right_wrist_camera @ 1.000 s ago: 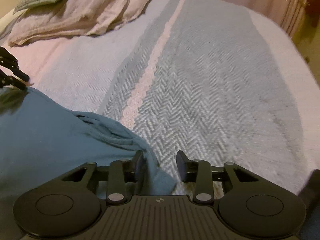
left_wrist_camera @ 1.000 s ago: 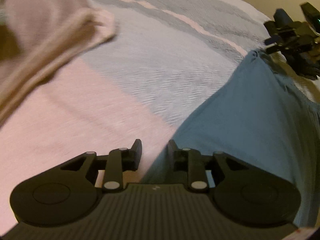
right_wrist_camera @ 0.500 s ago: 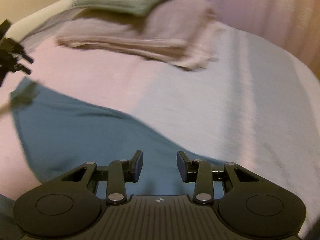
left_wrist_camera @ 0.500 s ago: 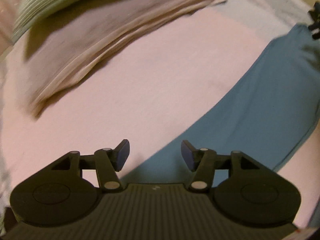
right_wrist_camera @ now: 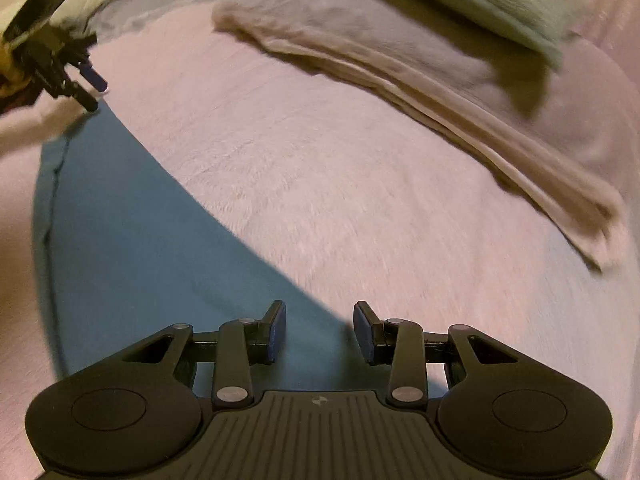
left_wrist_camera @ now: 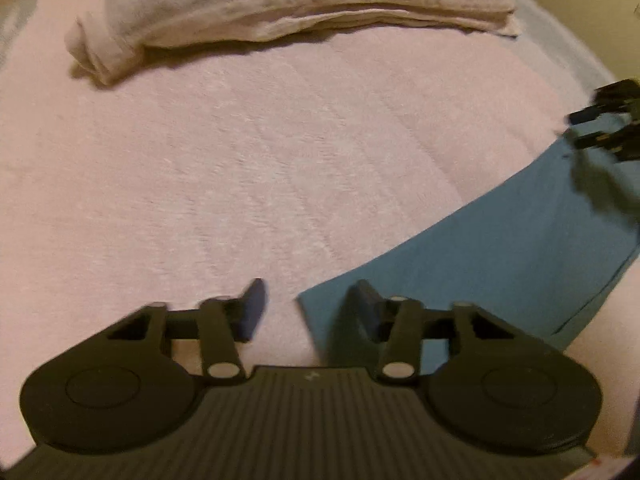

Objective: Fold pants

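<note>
The teal pants [right_wrist_camera: 132, 232] lie flat on the pink fleecy bed cover [left_wrist_camera: 240, 168] as a smooth, straight-edged band, so at least one fold looks done; a further fold may remain. Left tool [left_wrist_camera: 308, 312] is spread, holding nothing, at one end corner; right tool [right_wrist_camera: 320, 330] is spread above the other end. A rumpled beige blanket [left_wrist_camera: 280, 4] lies beyond

The teal pants [right_wrist_camera: 132, 248] looked like smooth, matt knit cloth, lying on a pink bedspread [left_wrist_camera: 240, 168] with a soft, fuzzy nap. The folded beige blanket [left_wrist_camera: 280, 8] seemed thick, slightly coarse fabric. The left gripper [left_wrist_camera: 308, 312] and right gripper [right_wrist_camera: 320, 332] were matt black plastic with ribbed bodies and small shiny metal pivot pins.
</note>
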